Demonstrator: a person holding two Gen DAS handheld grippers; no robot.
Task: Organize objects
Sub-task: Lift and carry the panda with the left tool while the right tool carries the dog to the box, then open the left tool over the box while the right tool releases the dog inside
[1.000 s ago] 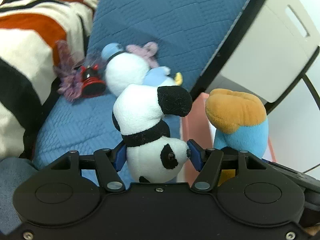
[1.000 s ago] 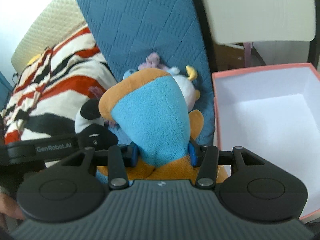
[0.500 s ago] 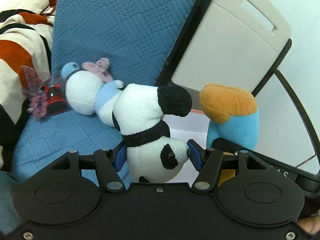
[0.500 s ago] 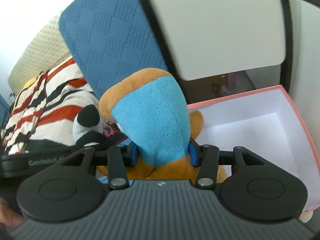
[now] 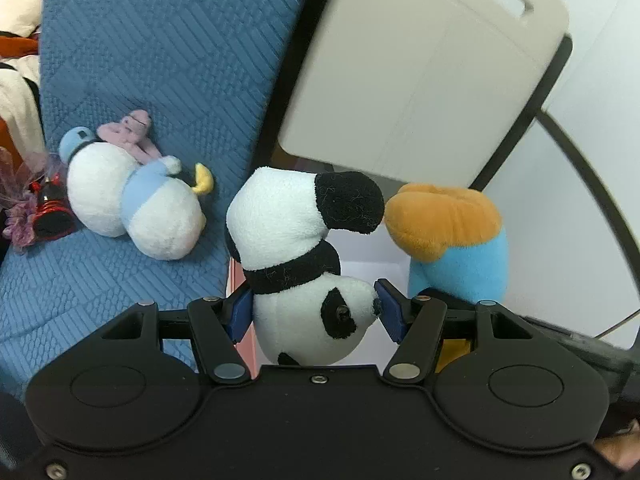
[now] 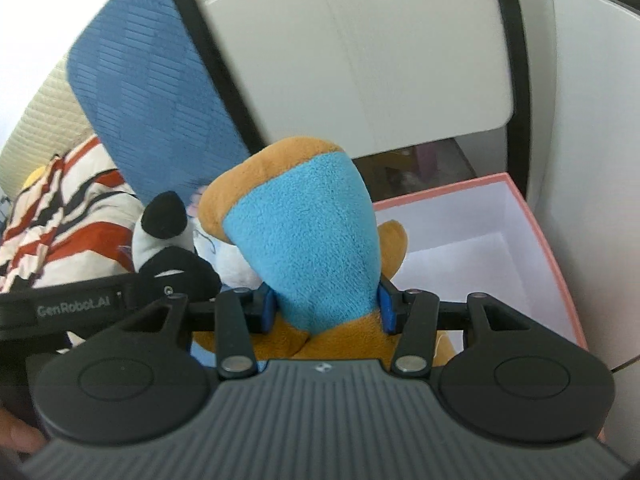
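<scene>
My left gripper (image 5: 314,308) is shut on a black and white panda plush (image 5: 296,256), held upside down by its head. My right gripper (image 6: 326,306) is shut on a blue and orange plush (image 6: 308,236), which also shows in the left wrist view (image 5: 452,236) just right of the panda. The panda's black paw shows in the right wrist view (image 6: 166,216) to the left. A pink box with a white inside (image 6: 532,216) lies open below and to the right of the blue plush. A white and light-blue plush (image 5: 132,196) lies on the blue quilted cover (image 5: 160,60).
A small red and black toy in purple wrap (image 5: 44,208) lies left of the white plush. A red, black and white striped blanket (image 6: 60,208) lies at the left. A beige panel with a black frame (image 5: 420,72) stands behind the box.
Both grippers have moved right with their plushes, away from the blanket and over the pink box. The white plush and red toy have slid to the left of the left wrist view.
</scene>
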